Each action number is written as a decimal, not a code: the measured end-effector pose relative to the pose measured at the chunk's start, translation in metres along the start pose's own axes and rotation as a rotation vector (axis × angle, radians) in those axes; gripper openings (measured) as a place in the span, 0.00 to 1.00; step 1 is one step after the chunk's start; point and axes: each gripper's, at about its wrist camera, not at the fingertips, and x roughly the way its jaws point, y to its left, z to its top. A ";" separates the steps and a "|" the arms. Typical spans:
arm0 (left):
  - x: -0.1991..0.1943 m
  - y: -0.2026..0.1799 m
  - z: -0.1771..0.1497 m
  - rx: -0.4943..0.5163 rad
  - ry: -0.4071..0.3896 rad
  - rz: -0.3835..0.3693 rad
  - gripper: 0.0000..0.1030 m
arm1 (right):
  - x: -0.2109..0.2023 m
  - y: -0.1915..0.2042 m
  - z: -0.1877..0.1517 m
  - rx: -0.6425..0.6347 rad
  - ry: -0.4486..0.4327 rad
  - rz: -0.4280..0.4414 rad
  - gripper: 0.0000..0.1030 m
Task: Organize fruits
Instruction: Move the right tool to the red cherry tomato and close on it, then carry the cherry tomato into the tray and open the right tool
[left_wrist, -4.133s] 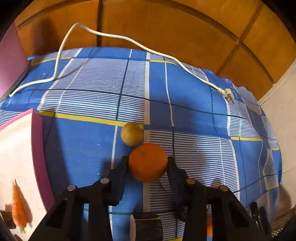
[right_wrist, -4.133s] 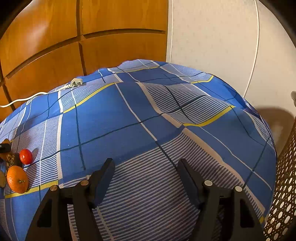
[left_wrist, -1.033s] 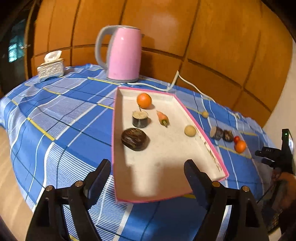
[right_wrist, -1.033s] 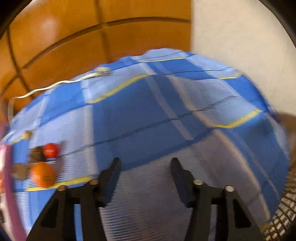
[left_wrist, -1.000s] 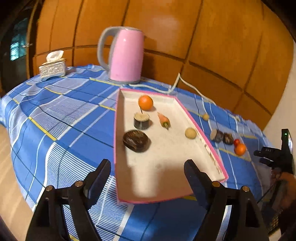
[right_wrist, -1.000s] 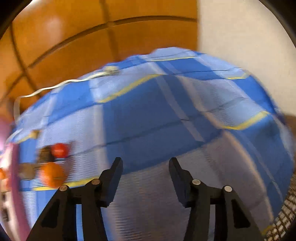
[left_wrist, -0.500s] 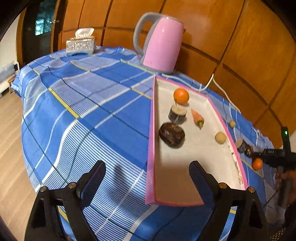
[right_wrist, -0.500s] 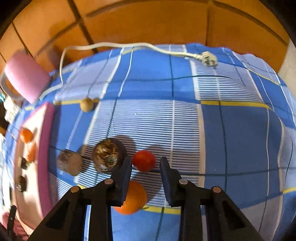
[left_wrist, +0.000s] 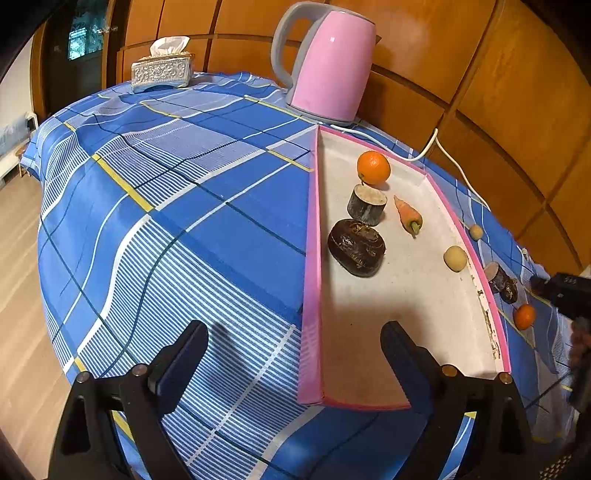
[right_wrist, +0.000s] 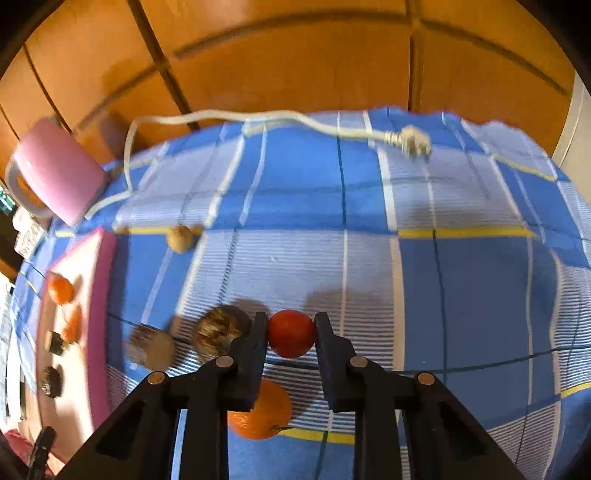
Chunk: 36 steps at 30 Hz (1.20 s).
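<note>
The right gripper (right_wrist: 291, 334) is clenched on a small red fruit (right_wrist: 291, 333), seemingly still on the checked tablecloth (right_wrist: 461, 280) beyond an orange (right_wrist: 260, 415). The left gripper (left_wrist: 293, 341), jaws opening with nothing gripped, hovers over the pink tray's (left_wrist: 312, 280) near end; farther up the tray lie a dark fruit (left_wrist: 356, 247) and another orange (left_wrist: 373, 167).

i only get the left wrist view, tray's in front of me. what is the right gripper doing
Observer: The right gripper is shut on a small red fruit on the cloth.
Operator: anything crowding it
Observer: A dark round piece sits just beside the left finger, seemingly touching it.
Operator: where's the loose orange from there
Observer: The orange lies under the fingers, nearer the camera than the red fruit.
</note>
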 end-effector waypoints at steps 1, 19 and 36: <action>0.000 0.000 0.000 0.000 0.001 0.000 0.92 | -0.006 0.004 0.000 -0.009 -0.013 0.023 0.24; 0.002 -0.001 0.000 0.009 0.011 0.000 0.93 | 0.020 0.187 -0.023 -0.352 0.064 0.293 0.24; 0.005 0.003 0.000 -0.008 0.022 0.002 0.93 | 0.030 0.186 -0.012 -0.273 -0.006 0.237 0.33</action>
